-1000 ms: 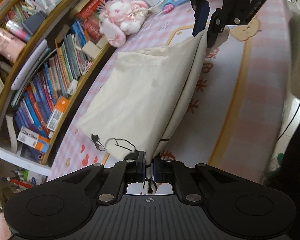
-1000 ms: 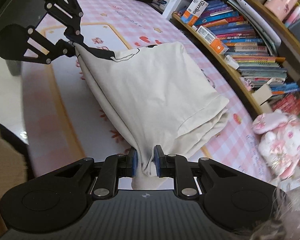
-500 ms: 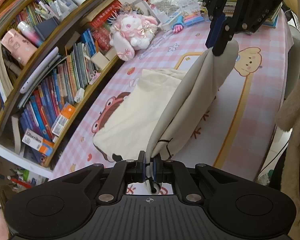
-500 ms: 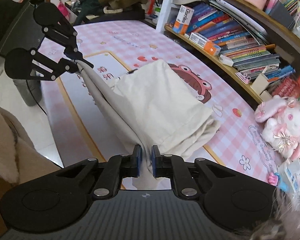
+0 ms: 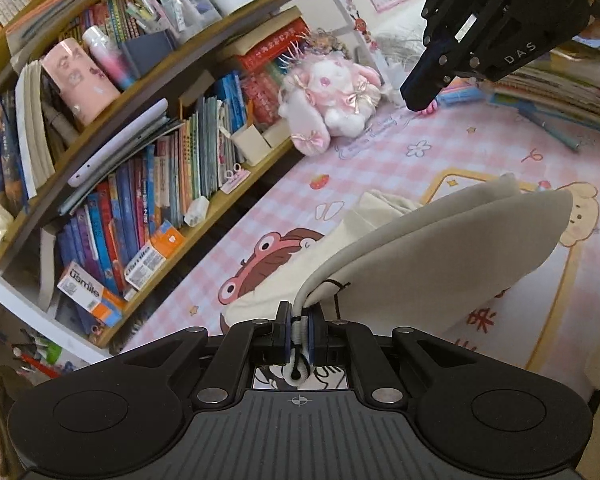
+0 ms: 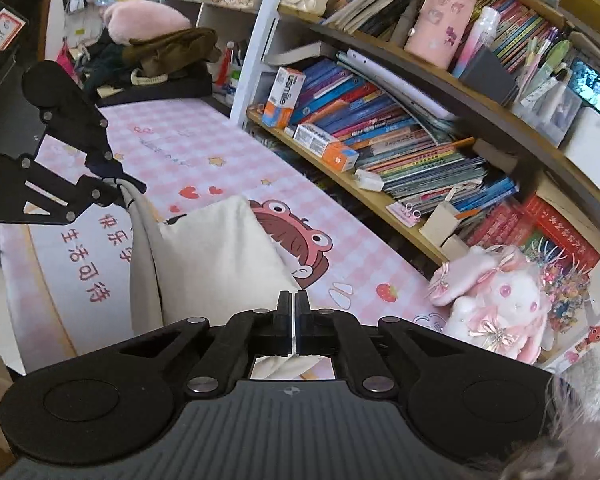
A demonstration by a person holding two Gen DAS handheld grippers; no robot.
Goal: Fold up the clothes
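A cream-coloured garment [image 5: 440, 260] lies partly folded on the pink checked table mat [image 5: 480, 152]. My left gripper [image 5: 299, 334] is shut on the garment's corner with its black drawstring and holds that edge lifted. In the right wrist view the garment [image 6: 220, 256] lies on the mat, with the left gripper [image 6: 120, 184] pinching its raised edge. My right gripper [image 6: 295, 316] is shut with nothing between its fingers, raised above the garment's near end. It shows in the left wrist view [image 5: 424, 96] high above the mat.
A bookshelf [image 5: 140, 184] crammed with books runs along the mat's far side. A pink plush bunny [image 5: 332, 100] sits at the shelf's foot; it also shows in the right wrist view [image 6: 500, 300]. Stacked books and pens [image 5: 560, 92] lie at the mat's far end.
My right gripper has let go of the garment, closed empty and risen away. The released end has dropped onto the mat. My left gripper still holds its corner, raised.
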